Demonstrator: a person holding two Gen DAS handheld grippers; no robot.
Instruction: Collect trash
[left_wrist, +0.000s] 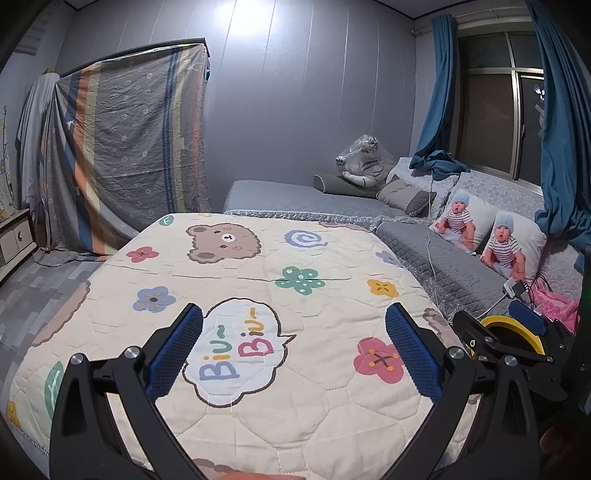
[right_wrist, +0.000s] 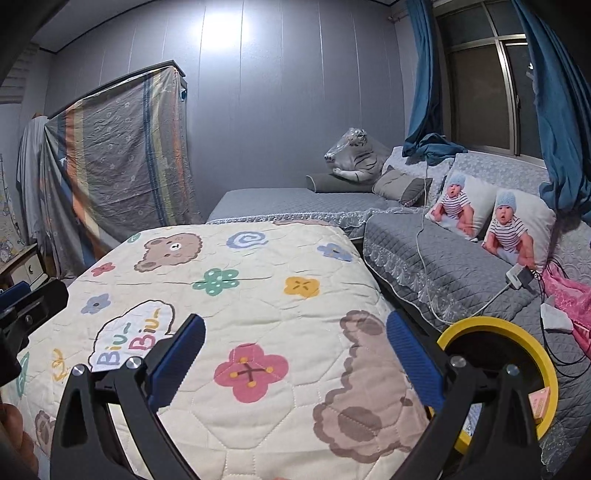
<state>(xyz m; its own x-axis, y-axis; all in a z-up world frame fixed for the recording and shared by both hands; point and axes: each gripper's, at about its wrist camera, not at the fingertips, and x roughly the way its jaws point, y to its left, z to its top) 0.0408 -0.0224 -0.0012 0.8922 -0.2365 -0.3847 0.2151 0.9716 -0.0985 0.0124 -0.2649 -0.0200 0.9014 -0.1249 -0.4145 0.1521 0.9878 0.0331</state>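
You had two tools in view, one in each hand. Your left tool (left_wrist: 293, 354) hung spread wide over the cream quilted bed cover printed with bears and flowers (left_wrist: 258, 266), its two blue ribbed pads (left_wrist: 173, 354) well apart with nothing between them and nothing touching them. Your right tool (right_wrist: 295, 360) was released just as wide over the same cover, empty as well.

One round bin with a yellow rim and black inside (right_wrist: 517, 332) sat just to the right of your right tool, partly behind its right pad, on the grey quilted sofa cover (right_wrist: 443, 266). One small pink box (right_wrist: 541, 404) lay inside it against the near-right rim. One crumpled white piece (right_wrist: 556, 317) lay on the grey cover just beyond the bin, and a pink cloth (right_wrist: 572, 295) lay to the right of it.

Ahead and to the right of both tools, two white pillows printed with a baby in a blue hat (left_wrist: 491, 236) leaned against the sofa back. One white charger block (right_wrist: 517, 277) with cables lay between those pillows and the bin. One plush tiger wrapped in clear plastic (left_wrist: 364, 158) sat far ahead. Two blue curtains (left_wrist: 439, 96) hung at the window.
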